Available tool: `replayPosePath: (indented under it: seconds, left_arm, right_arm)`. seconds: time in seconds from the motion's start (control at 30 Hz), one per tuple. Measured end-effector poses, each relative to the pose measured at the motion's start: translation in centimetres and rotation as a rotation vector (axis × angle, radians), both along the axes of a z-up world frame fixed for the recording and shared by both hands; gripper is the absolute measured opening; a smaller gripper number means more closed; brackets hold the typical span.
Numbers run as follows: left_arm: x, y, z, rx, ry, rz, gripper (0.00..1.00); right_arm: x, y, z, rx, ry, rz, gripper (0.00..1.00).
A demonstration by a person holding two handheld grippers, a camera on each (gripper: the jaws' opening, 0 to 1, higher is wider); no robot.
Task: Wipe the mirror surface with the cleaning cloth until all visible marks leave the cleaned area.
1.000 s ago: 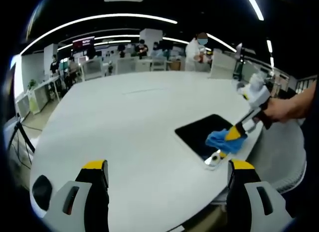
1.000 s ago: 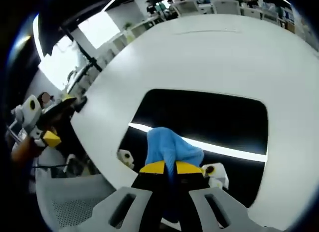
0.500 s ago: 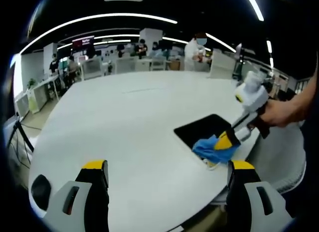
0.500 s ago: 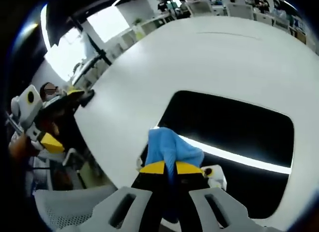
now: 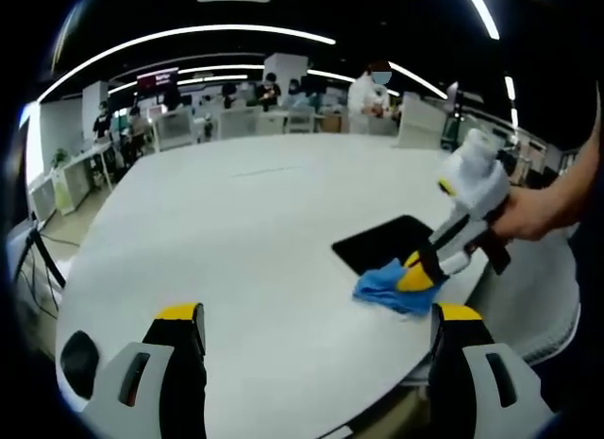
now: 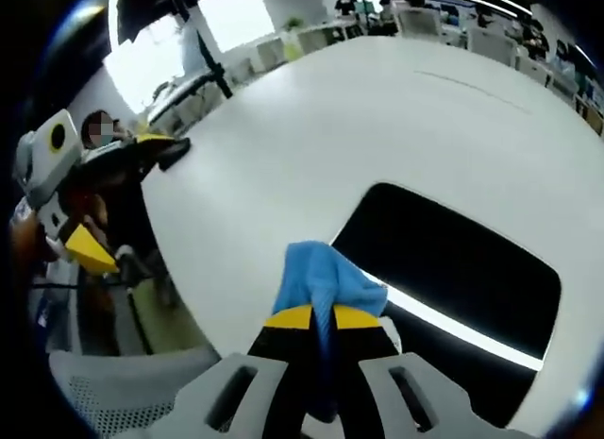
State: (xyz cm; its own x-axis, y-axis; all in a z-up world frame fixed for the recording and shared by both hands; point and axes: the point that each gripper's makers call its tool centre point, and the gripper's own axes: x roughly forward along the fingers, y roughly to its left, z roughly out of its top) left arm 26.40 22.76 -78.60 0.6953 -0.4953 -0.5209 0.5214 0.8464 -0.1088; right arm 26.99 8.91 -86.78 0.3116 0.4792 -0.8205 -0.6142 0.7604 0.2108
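Note:
A dark rectangular mirror (image 5: 389, 243) (image 6: 453, 278) lies flat on the white table near its edge, reflecting a ceiling light strip. My right gripper (image 6: 323, 318) (image 5: 415, 272) is shut on a blue cleaning cloth (image 6: 319, 280) (image 5: 389, 286), pressing it down at the mirror's near corner, partly on the white tabletop. My left gripper (image 5: 316, 316) hovers open over the table, well left of the mirror, with nothing between its fingers; it also appears at the left of the right gripper view (image 6: 85, 250).
The large white oval table (image 5: 236, 231) stretches away. A person's hand (image 5: 533, 212) holds the right gripper. A mesh chair (image 5: 543, 297) stands by the table's edge. Desks, chairs and people fill the office behind.
My right gripper has dragged the blue cloth across the mirror toward its near corner and onto the tabletop edge. The left gripper has stayed still.

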Motion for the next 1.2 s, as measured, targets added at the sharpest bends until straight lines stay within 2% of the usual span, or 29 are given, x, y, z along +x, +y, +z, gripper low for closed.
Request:
replayPosePath:
  seconds: [0.07,0.13,0.3,0.5,0.7,1.0,1.1,1.2]
  left_arm:
    - [-0.1,0.1,0.0,0.0,0.001,0.004,1.0]
    - [-0.1,0.1,-0.1,0.0,0.003,0.005,1.0]
    - [-0.2,-0.1,-0.2,0.001,0.009,0.002,1.0]
    - [-0.1,0.0,-0.1,-0.001,0.007,0.002,1.0]
    - [-0.3,0.4,-0.2,-0.003,0.009,0.014,1.0]
    - [-0.8,0.3,-0.8,-0.007,0.023,0.021,1.0]
    - [-0.8,0.3,-0.8,-0.005,0.024,0.021,1.0]
    - [-0.6,0.0,-0.7,-0.005,0.021,0.016,1.0]
  right_arm:
    - [-0.1,0.0,0.0,-0.004,-0.02,0.0,0.02]
    - [0.0,0.0,0.0,-0.022,-0.062,0.05,0.02]
    - [0.5,-0.2,0.0,0.002,0.013,-0.007,0.01]
    - [3.5,-0.5,0.0,-0.026,-0.036,0.018,0.01]
    - [6.4,-0.5,-0.1,-0.049,-0.031,0.031,0.01]
    - [9.3,-0.2,-0.1,-0.085,-0.056,0.054,0.01]
    - [10.4,-0.2,0.0,-0.078,-0.032,0.013,0.01]
    - [11.0,-0.1,0.0,-0.079,-0.035,0.016,0.01]
